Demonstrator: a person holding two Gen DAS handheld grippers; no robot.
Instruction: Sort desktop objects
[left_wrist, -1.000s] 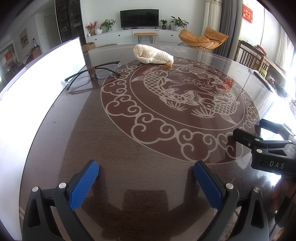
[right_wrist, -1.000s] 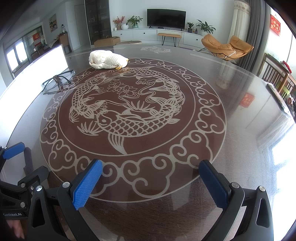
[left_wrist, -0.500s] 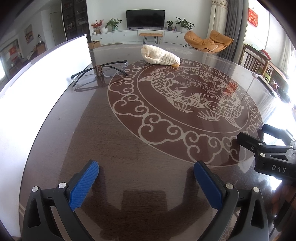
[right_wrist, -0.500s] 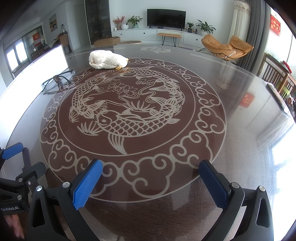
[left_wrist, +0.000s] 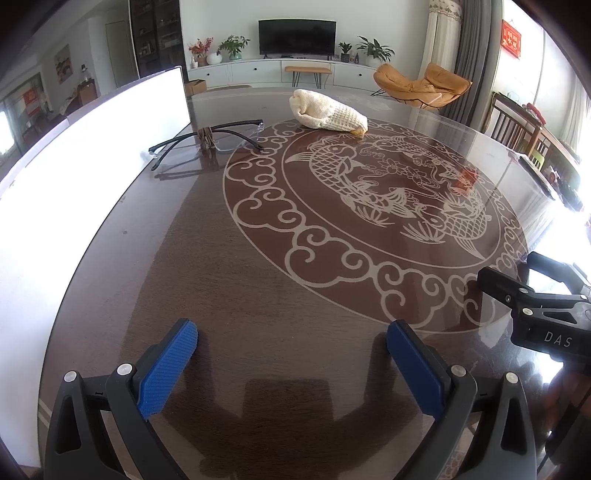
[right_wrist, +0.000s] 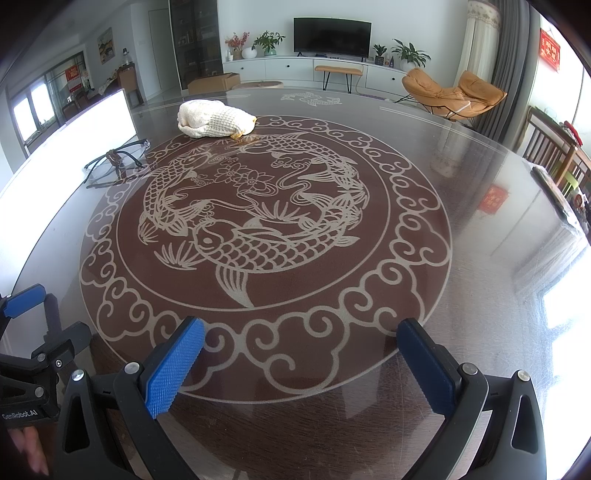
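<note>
A pair of black-armed glasses (left_wrist: 207, 142) lies far left on the round glass-topped table (left_wrist: 229, 280), with a small brown tie (left_wrist: 206, 137) at its middle. A rolled cream cloth (left_wrist: 328, 115) lies beyond it. Both show in the right wrist view too: glasses (right_wrist: 116, 162), cloth (right_wrist: 214, 120). My left gripper (left_wrist: 291, 354) is open and empty over the near table edge. My right gripper (right_wrist: 301, 354) is open and empty, also near the edge, to the right of the left one.
A white board (left_wrist: 92, 147) runs along the table's left side. The right gripper's body (left_wrist: 543, 314) shows at the left view's right edge. Chairs (right_wrist: 554, 155) stand at the far right. A fish pattern (right_wrist: 258, 221) covers the table's middle.
The left gripper has turned slightly left, so the glasses and cloth have shifted right in its view. The right gripper has stayed still.
</note>
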